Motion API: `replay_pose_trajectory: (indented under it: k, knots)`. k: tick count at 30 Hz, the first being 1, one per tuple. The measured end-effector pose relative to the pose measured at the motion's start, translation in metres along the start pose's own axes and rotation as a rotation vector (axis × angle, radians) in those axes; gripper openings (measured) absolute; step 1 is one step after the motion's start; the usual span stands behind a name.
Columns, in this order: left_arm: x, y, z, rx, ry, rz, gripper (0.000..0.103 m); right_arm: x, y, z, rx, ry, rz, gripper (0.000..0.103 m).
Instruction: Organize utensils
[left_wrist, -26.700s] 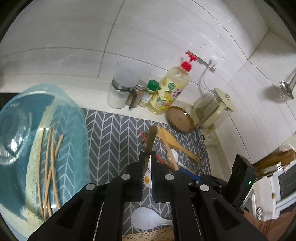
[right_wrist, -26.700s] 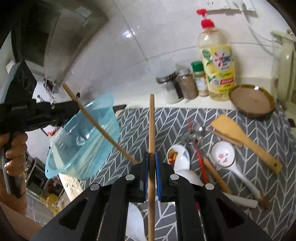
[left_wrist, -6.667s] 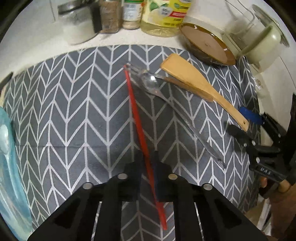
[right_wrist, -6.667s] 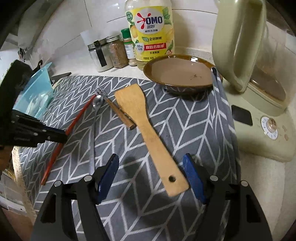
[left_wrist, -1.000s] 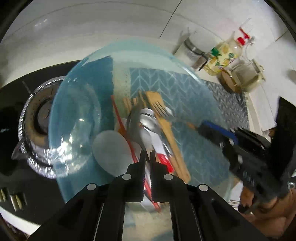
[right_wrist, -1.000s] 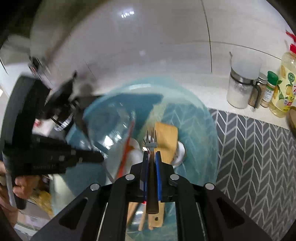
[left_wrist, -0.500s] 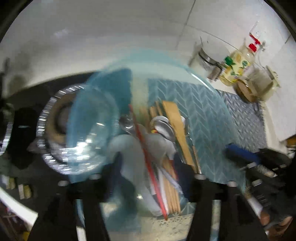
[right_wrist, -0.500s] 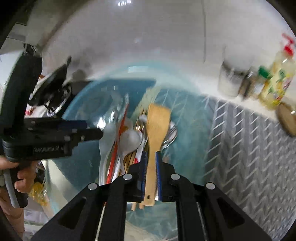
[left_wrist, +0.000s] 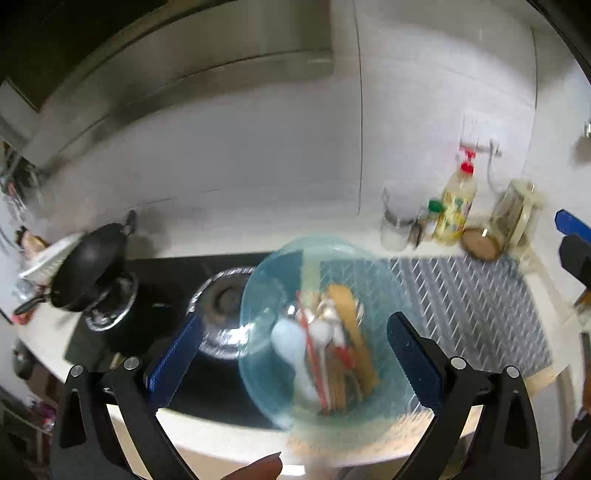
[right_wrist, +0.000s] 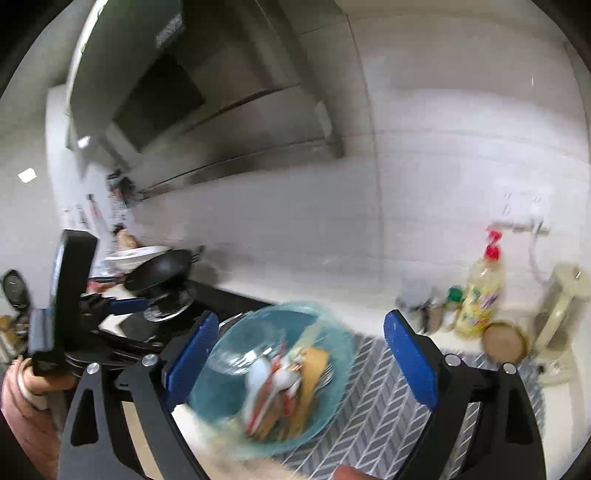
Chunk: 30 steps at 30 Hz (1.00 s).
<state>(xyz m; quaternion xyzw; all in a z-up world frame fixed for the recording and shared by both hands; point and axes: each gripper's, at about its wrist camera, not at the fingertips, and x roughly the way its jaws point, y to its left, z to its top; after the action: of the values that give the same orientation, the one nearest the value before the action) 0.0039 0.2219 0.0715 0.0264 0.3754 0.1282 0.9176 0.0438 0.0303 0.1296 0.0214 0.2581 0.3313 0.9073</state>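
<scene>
Both the left gripper (left_wrist: 291, 354) and the right gripper (right_wrist: 297, 356), jaws just spread wide and empty, hang above the blue bowl (left_wrist: 391, 295) of utensils (left_wrist: 332, 343) overhanging the tabletop (left_wrist: 229, 439) edge, where a bump could tip it.

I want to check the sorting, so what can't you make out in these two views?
- Utensils in the blue bowl, both views: motion blur; count unclear.
- Bottle label, right wrist view: blurred, too small.
- Kettle, right wrist view: partly cut by the edge.
- Mat front edge, left wrist view: hidden by the gripper arm.
</scene>
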Motion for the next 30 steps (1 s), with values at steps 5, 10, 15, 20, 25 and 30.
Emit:
replay_pose_trajectory:
  k: [5,10,15,20,25,30]
  knots:
    - [0.009,-0.019,-0.036,0.019,0.059,-0.029,0.099,0.011,-0.011,-0.052,0.112,0.119,0.051,0.089]
    - [0.016,-0.018,-0.06,0.006,0.089,-0.134,0.099,0.02,-0.016,-0.092,0.17,0.182,-0.002,0.089]
    - [0.022,0.001,-0.067,-0.002,0.091,-0.19,0.099,0.021,-0.012,-0.105,0.22,0.19,-0.042,0.089]
    - [0.032,0.027,-0.066,0.003,0.118,-0.249,0.099,0.029,0.004,-0.106,0.235,0.216,-0.05,0.089]
    - [0.04,0.045,-0.061,0.019,0.125,-0.296,0.099,0.039,0.015,-0.11,0.25,0.241,-0.075,0.089]
    - [0.047,0.052,-0.061,0.035,0.139,-0.336,0.099,0.046,0.019,-0.116,0.267,0.27,-0.103,0.089]
